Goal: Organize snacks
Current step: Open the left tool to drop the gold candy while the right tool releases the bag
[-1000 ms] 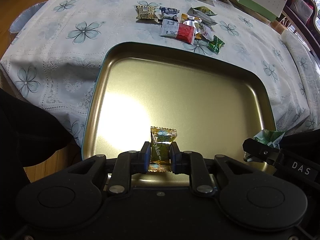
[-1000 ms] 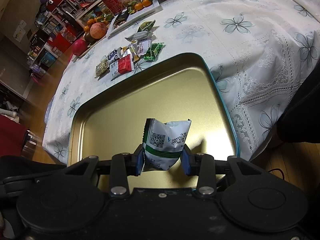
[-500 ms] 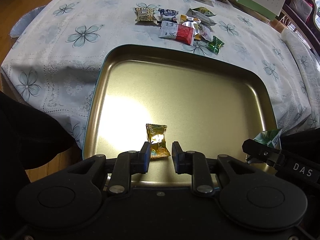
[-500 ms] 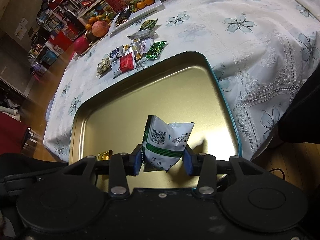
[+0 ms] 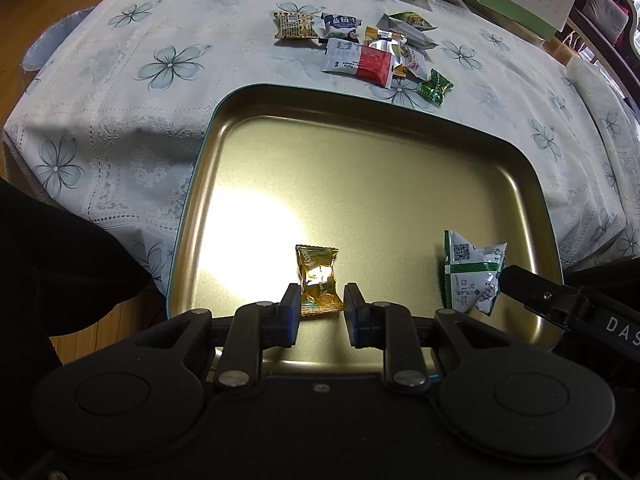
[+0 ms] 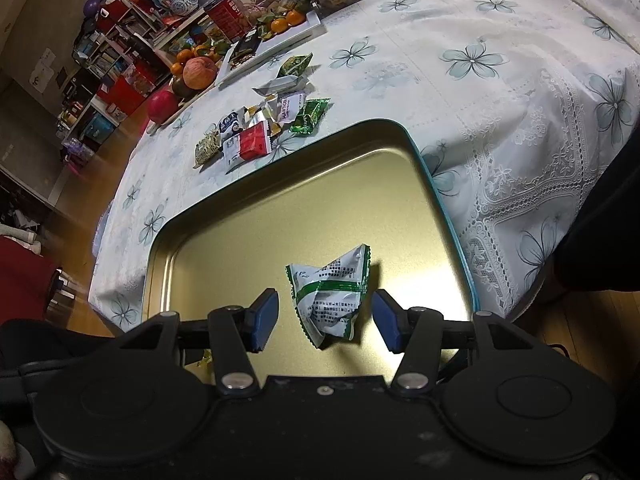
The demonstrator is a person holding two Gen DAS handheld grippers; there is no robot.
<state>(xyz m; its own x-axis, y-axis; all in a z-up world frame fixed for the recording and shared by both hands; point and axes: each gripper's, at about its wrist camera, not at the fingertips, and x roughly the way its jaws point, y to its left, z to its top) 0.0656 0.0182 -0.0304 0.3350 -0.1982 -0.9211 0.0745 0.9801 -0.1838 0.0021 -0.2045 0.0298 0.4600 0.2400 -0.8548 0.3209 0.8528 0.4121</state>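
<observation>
The left claw (image 5: 322, 310) is spread, and the gold candy (image 5: 318, 280) lies loose between its pads on the tray (image 5: 360, 168). The right claw (image 6: 325, 316) is spread too, around the white-green packet (image 6: 330, 296). Two snacks are in; the pile of snacks (image 5: 368, 52) waits on the counter (image 5: 120, 80).

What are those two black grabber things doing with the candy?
A person holding a gripper in each hand is sorting snacks into a gold tray. The left gripper is open, with a gold candy lying in the tray between its fingers. The right gripper is open too, with a white and green packet between its fingers. More snacks wait on the flowered tablecloth beyond the tray.
</observation>
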